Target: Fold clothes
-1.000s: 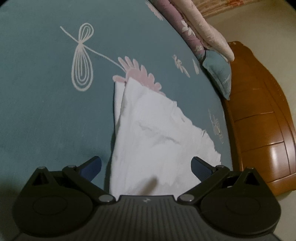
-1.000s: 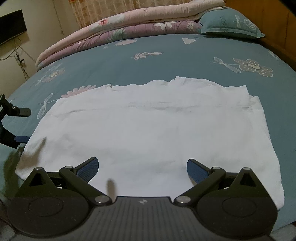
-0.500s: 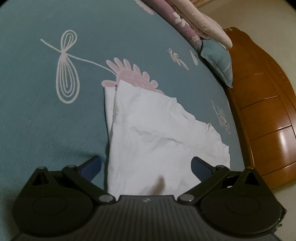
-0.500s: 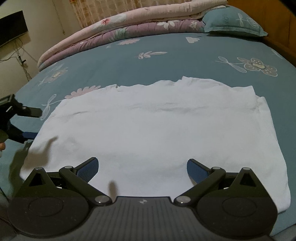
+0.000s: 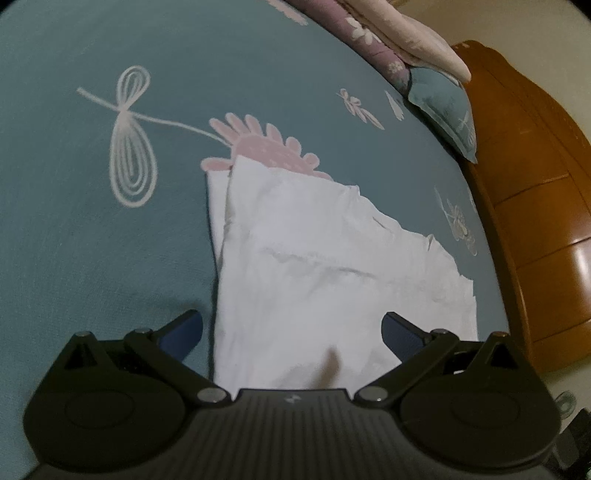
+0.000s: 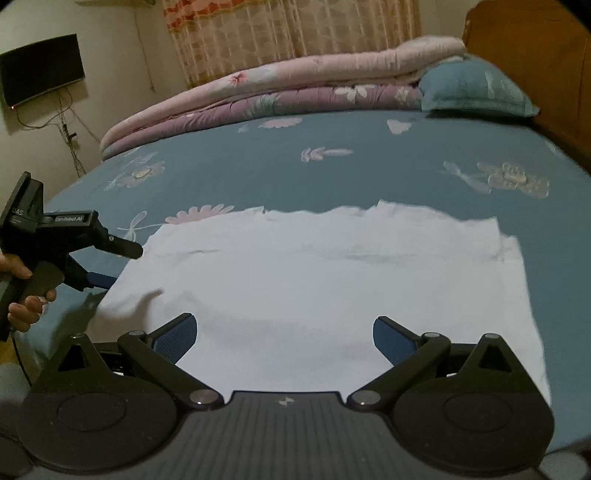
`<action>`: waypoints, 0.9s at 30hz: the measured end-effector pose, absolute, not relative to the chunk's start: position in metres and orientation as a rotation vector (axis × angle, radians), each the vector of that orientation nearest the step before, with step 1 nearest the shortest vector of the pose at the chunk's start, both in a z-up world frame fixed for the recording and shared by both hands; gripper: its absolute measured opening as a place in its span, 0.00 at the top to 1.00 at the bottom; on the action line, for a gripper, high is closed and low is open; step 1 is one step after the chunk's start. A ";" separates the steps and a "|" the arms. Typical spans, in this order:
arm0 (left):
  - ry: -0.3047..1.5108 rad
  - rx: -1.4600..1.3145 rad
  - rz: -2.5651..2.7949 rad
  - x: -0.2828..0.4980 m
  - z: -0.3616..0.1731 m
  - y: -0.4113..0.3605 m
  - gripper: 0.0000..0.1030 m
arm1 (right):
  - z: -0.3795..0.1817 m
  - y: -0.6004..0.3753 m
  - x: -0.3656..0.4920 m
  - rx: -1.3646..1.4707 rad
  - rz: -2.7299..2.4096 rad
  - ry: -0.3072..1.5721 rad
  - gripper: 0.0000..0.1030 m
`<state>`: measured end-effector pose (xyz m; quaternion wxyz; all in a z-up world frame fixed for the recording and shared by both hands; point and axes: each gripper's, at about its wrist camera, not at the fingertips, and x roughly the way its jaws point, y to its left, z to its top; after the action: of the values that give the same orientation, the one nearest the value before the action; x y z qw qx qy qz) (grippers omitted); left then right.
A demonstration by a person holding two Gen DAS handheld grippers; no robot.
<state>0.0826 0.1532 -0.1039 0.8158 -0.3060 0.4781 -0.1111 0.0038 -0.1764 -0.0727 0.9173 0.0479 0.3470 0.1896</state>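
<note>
A white garment (image 6: 314,288) lies flat on the blue floral bedsheet (image 6: 332,173), folded into a wide rectangle. In the left wrist view the same white garment (image 5: 325,266) stretches away from me, its left edge doubled over. My left gripper (image 5: 291,328) hovers open over the garment's near end, one finger over the sheet and one over the cloth. My right gripper (image 6: 284,334) is open above the garment's front edge, holding nothing. The left gripper (image 6: 114,266) also shows in the right wrist view, held by a hand (image 6: 26,299) at the garment's left corner.
Rolled pink and purple quilts (image 6: 280,92) and a blue pillow (image 6: 476,88) lie along the far side of the bed. A wooden headboard (image 5: 535,206) rises at the right. A wall television (image 6: 40,74) and curtains (image 6: 291,33) stand behind.
The right gripper has pulled back and tilted up, showing more of the room. The left gripper has shifted slightly along the garment's end. Both stay open.
</note>
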 end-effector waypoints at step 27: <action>1.113 -0.962 -0.588 0.111 -0.140 0.174 0.01 | -0.093 -0.143 0.044 0.038 0.369 0.832 0.00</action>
<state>0.1106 0.1744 -0.1399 0.7024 -0.4323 0.4999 -0.2641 0.0435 -0.1429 -0.0931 0.8981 0.0183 0.4016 0.1782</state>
